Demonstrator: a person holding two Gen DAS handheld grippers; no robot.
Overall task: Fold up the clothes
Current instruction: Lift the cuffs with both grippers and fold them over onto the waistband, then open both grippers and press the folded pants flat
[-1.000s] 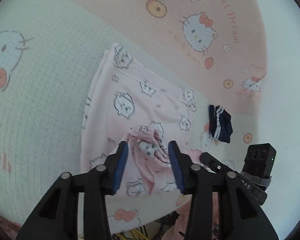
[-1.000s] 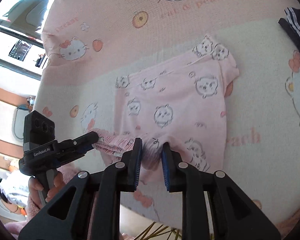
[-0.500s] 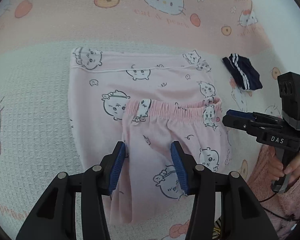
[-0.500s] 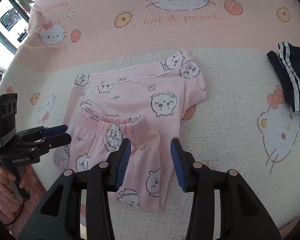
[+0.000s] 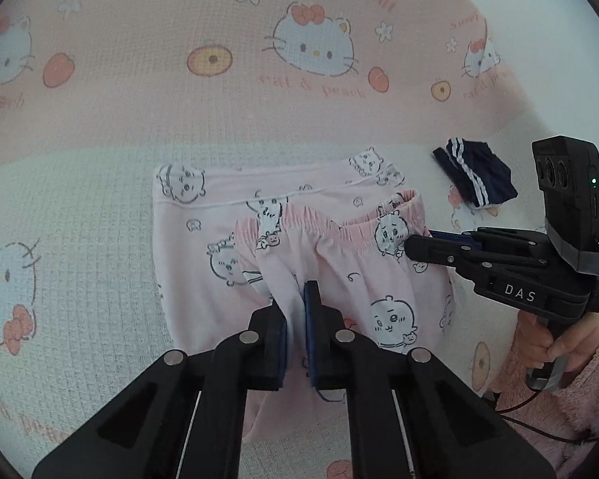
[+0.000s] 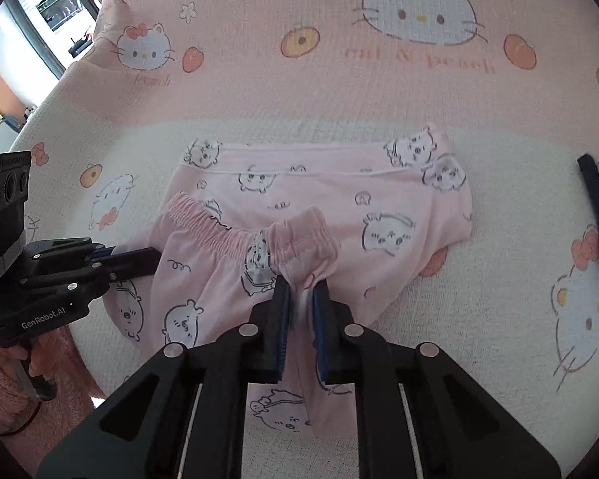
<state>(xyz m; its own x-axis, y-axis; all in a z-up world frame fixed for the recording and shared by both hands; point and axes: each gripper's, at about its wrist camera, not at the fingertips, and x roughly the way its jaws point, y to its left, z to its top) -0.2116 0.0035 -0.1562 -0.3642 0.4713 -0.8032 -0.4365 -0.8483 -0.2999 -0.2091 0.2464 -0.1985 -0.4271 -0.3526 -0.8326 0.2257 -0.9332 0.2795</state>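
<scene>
Now both your grippers are clamped on the pink pants [image 5: 379,279], where half a second ago their jaws stood apart above the cloth. Your left gripper [image 5: 295,315] pinches a raised fold just below the elastic waistband [image 5: 323,227]; your right gripper [image 6: 301,307] pinches bunched fabric at the waistband's right end (cloth puckers up between the pads). The pants lie folded on the pink top [image 6: 319,183], which is spread flat on the cat-print blanket [image 5: 100,239]. Waistband points away from you, legs toward you, long axis running near to far. A navy striped garment [image 5: 475,175] sits apart to the right.
</scene>
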